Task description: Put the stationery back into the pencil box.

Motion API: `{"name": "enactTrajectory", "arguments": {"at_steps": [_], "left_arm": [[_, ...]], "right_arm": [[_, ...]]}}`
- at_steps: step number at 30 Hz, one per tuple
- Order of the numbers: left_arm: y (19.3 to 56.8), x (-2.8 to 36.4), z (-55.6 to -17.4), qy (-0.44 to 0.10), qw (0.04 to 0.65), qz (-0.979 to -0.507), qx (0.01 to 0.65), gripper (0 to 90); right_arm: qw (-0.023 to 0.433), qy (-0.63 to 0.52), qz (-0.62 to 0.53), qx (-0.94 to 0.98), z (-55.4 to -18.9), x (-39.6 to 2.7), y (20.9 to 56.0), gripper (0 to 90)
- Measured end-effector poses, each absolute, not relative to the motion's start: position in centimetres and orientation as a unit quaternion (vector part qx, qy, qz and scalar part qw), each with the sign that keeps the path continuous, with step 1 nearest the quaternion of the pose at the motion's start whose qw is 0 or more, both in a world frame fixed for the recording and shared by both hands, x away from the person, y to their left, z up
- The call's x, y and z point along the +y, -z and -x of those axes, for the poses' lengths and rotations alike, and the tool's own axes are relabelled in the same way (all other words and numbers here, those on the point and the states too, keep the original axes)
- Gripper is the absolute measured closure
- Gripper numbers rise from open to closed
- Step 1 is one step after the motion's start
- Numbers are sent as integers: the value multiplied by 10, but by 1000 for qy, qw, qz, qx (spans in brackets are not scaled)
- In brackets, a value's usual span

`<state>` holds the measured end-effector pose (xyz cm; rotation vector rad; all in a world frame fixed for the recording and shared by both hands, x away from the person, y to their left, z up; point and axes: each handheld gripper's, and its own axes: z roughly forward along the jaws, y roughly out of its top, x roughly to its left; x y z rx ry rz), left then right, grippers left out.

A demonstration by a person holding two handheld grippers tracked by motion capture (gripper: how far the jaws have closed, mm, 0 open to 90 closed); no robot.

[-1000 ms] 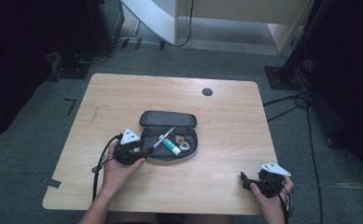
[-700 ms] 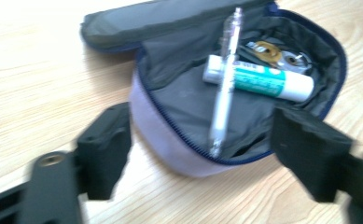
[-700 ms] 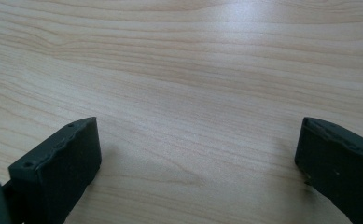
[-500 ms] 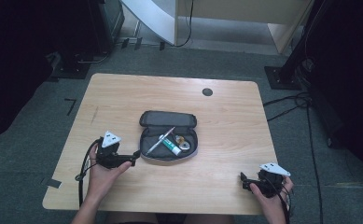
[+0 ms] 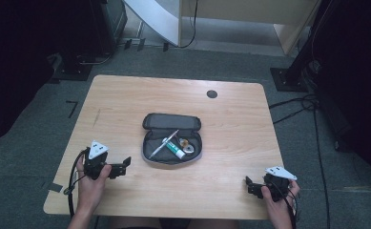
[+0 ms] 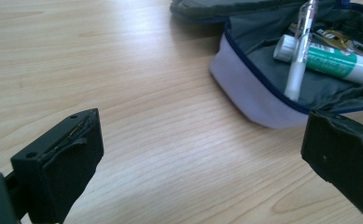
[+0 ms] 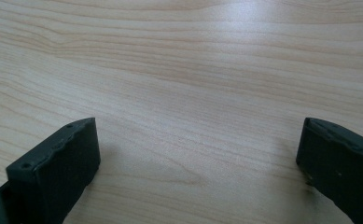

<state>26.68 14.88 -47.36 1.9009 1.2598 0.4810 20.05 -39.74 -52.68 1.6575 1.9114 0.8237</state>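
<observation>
The pencil case (image 5: 172, 143) lies open at the middle of the counter (image 5: 126, 100), its lid folded flat toward the far side so the contents sit exposed for access from above. Inside rest a clear pen (image 5: 163, 143), laid diagonally with one end propped on the near wall, a white-and-green glue stick (image 5: 177, 151) beside it, and a small metallic item (image 5: 188, 145) at the far right that is too small to identify. The left tool (image 5: 126, 163) sits on the near left part of the counter, apart from the case and aimed toward it; its jaws have just been opening and now stand fully released, with nothing between them, as the left gripper view confirms with bare wood in the gap. This placement suggests a hand parked clear of the case after a release. The right tool (image 5: 248, 183) rests at the near right corner, well apart from the case, jaws likewise spread and empty over bare wood, a neutral waiting position that leaves the working area unobstructed.
</observation>
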Motion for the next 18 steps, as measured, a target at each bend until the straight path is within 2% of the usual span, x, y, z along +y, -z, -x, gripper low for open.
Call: {"name": "enactTrajectory", "arguments": {"at_steps": [18], "left_arm": [[487,201,-247,-217,369,-719,548,0]], "right_arm": [[238,-301,-605,698,-201,-397,527,0]]}}
